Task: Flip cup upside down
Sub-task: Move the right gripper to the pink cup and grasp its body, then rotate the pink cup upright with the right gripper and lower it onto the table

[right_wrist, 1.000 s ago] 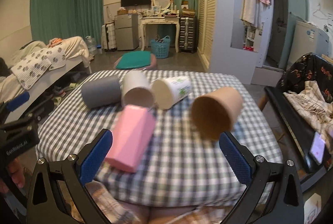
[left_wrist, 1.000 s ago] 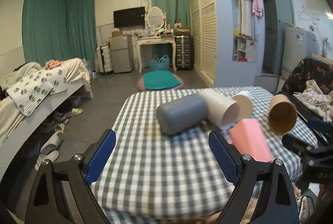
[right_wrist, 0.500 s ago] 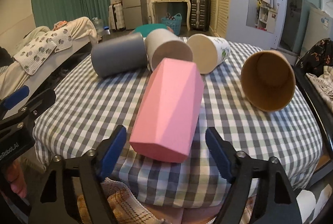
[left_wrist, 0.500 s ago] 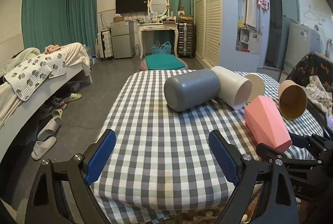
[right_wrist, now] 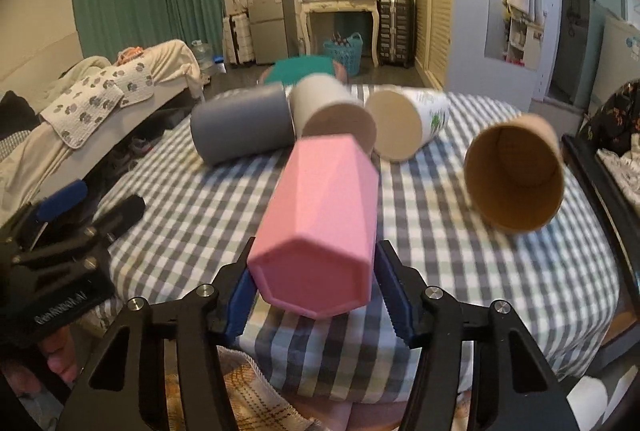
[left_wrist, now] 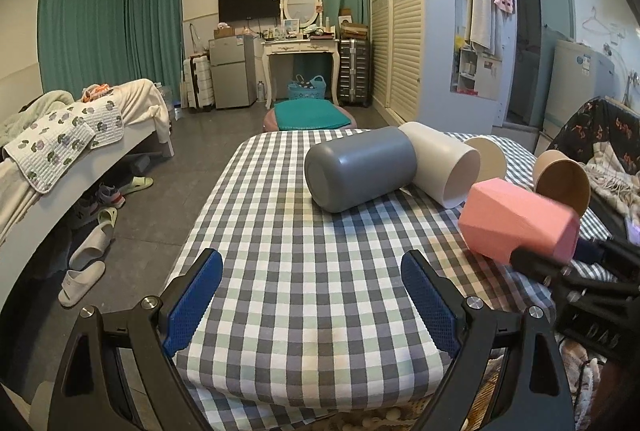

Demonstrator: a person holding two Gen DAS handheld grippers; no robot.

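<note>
A pink faceted cup point(right_wrist: 324, 227) lies on its side, its closed base toward the right wrist camera. My right gripper point(right_wrist: 316, 295) is shut on its base end, one blue pad on each side. In the left wrist view the pink cup point(left_wrist: 516, 223) appears at the right, held just above the checked table point(left_wrist: 304, 271) by the right gripper point(left_wrist: 560, 255). My left gripper point(left_wrist: 312, 307) is open and empty over the table's near left part.
Several other cups lie on their sides at the table's back: a grey cup point(right_wrist: 240, 127), a white cup point(right_wrist: 332, 115), a printed paper cup point(right_wrist: 404, 127) and a brown paper cup point(right_wrist: 516, 175). A bed point(left_wrist: 60, 151) stands left, a dark chair point(left_wrist: 600, 151) right.
My right gripper moved in and closed on the pink cup's base end, and the cup has tilted and risen a little. My left gripper stayed open over the table.
</note>
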